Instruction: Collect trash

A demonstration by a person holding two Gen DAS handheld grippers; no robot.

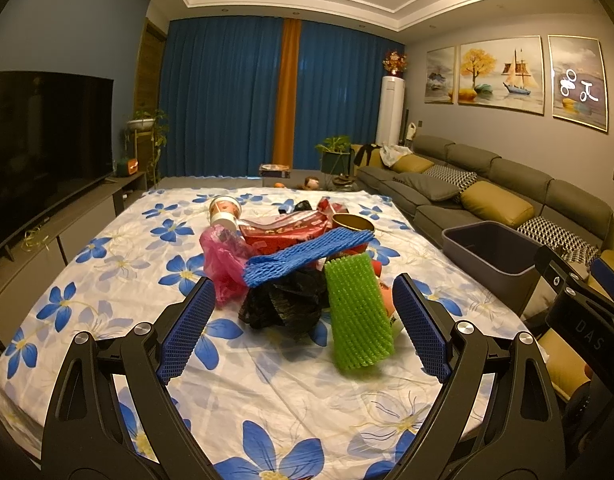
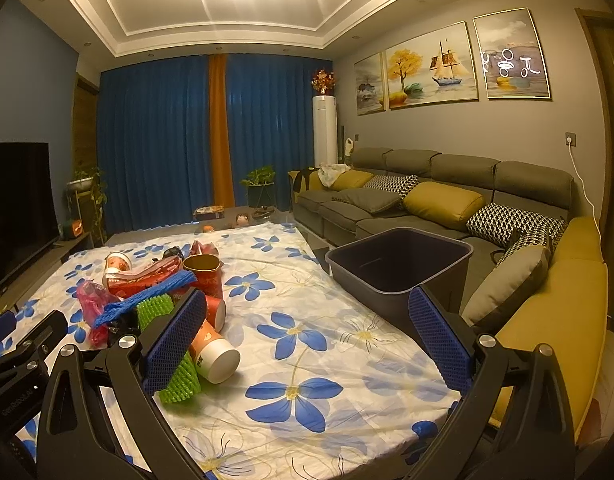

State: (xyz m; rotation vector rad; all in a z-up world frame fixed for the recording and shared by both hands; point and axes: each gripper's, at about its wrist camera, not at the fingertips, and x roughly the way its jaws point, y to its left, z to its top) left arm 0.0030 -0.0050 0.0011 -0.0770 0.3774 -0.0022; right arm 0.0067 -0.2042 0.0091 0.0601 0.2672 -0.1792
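A pile of trash lies mid-table: a green foam net [image 1: 359, 316], a blue foam net [image 1: 303, 256], a black plastic bag [image 1: 283, 304], a pink bag [image 1: 223, 260], a red wrapper [image 1: 287, 232] and paper cups [image 1: 225, 212]. My left gripper [image 1: 303, 328] is open and empty, just short of the pile, fingers either side of the black bag and green net. My right gripper [image 2: 311, 336] is open and empty over the cloth, right of the pile; a fallen paper cup [image 2: 215, 356] and the green net [image 2: 179, 380] lie by its left finger. A dark bin [image 2: 403, 268] stands off the table's right edge.
The table has a white cloth with blue flowers [image 1: 267, 400]. A grey sofa with yellow and patterned cushions [image 2: 439, 200] runs along the right. A TV on a low cabinet [image 1: 39, 140] is at left. Blue curtains [image 1: 227, 96] hang behind.
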